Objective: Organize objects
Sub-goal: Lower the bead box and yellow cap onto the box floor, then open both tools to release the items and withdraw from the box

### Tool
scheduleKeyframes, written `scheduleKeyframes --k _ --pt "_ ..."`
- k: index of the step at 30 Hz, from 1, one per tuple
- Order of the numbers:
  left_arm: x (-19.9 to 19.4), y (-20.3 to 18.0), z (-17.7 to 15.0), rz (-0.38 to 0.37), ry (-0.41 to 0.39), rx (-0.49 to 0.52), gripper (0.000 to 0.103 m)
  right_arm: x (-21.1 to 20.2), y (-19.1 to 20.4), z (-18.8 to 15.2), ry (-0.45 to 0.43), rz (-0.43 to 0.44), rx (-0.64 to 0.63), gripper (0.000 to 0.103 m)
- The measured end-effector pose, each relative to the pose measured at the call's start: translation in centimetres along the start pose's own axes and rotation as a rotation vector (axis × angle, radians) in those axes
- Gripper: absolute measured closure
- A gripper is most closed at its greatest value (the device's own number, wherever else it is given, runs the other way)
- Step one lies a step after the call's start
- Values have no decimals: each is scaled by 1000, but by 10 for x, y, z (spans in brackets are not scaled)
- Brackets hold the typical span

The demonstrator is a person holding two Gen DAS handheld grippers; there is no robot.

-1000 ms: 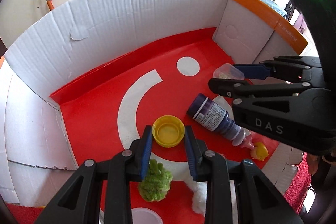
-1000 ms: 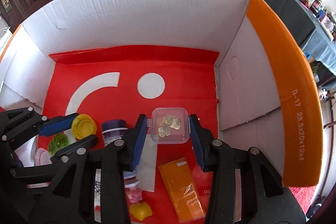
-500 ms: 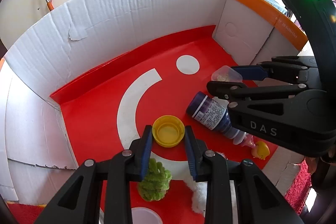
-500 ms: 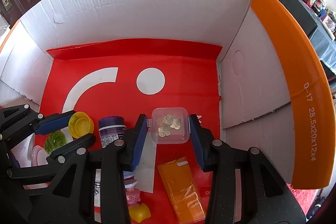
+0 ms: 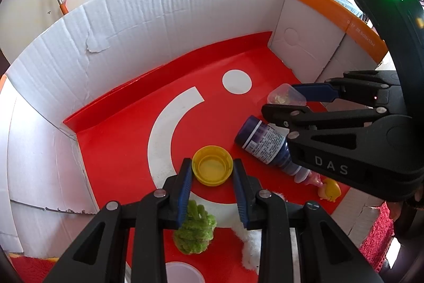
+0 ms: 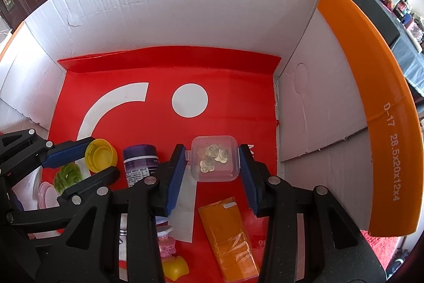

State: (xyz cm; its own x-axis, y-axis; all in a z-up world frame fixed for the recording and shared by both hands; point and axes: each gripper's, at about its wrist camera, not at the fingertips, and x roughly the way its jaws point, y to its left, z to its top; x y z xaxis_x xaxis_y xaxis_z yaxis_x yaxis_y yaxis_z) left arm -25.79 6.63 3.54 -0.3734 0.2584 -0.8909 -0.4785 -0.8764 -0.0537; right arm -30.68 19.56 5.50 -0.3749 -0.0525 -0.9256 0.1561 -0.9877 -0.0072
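Note:
Both grippers reach into a cardboard box (image 5: 159, 17) with a red floor. My left gripper (image 5: 212, 171) is open, its blue pads either side of a yellow bottle cap (image 5: 212, 168) lying open side up; the cap also shows in the right wrist view (image 6: 100, 155). My right gripper (image 6: 212, 161) is open around a small clear plastic case (image 6: 215, 158) holding gold pieces, with gaps on both sides. The case shows in the left wrist view (image 5: 285, 96) between the right gripper's pads. A purple bottle (image 5: 262, 141) lies on its side between the two grippers.
On the box floor lie a green fuzzy toy (image 5: 194, 228), a yellow duck (image 5: 328, 190), an orange packet (image 6: 229, 235), a clear flat sleeve (image 6: 185, 206), a pink lid (image 6: 46, 194) and white fluff (image 5: 249, 248). White cardboard walls (image 6: 164, 12) and an orange flap (image 6: 368, 86) surround the floor.
Both grippers have come slightly lower and further into the box. Their jaws stay open around the cap and the case. The objects have not moved.

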Motion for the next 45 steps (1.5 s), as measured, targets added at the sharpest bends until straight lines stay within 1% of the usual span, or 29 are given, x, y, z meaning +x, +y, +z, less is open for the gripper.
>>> scheduleKeyframes --k 15,16,17,26,29,30,33,35,36,38,39,40,41,42,43,44,45 --pt "4 3 3 2 -1 -1 71 -7 -16 -9 0 9 4 63" --pt "5 3 3 2 -1 -2 71 -7 -16 -9 -1 9 4 63" --pt "6 4 3 2 0 -3 71 -4 -25 -4 -1 10 5 63" --pt "5 10 8 4 0 -10 71 -6 -38 -5 -10 11 6 63" --pt "4 11 8 4 -6 -15 67 -12 -39 -7 -20 14 8 63" --pt "4 11 7 5 -9 -17 65 -14 -42 2 -23 15 9 63" --pt "3 13 7 7 -22 -26 65 -20 -48 1 -35 15 9 63" --pt "0 13 5 6 -29 -33 65 -39 -13 -19 -45 15 9 63" --pt "-1 14 5 8 -32 -33 65 -42 -14 -20 -50 16 11 63" --pt "-6 14 3 13 -42 -33 65 -48 -15 -7 -63 19 10 63" --pt "-8 13 2 16 -47 -33 64 -54 -4 2 -68 20 9 62" --pt "-11 13 1 19 -55 -35 64 -59 -5 2 -75 23 8 62" --pt "-13 13 -1 20 -60 -37 63 -61 0 14 -81 26 7 60" --pt "-18 13 -1 21 -67 -40 61 -65 0 13 -88 26 6 58" --pt "-22 13 -3 22 -78 -45 60 -68 0 15 -98 21 4 55" --pt "-27 13 0 23 -84 -49 59 -67 9 17 -106 18 2 53" --pt "-31 13 0 25 -92 -55 58 -70 8 16 -114 18 1 53"
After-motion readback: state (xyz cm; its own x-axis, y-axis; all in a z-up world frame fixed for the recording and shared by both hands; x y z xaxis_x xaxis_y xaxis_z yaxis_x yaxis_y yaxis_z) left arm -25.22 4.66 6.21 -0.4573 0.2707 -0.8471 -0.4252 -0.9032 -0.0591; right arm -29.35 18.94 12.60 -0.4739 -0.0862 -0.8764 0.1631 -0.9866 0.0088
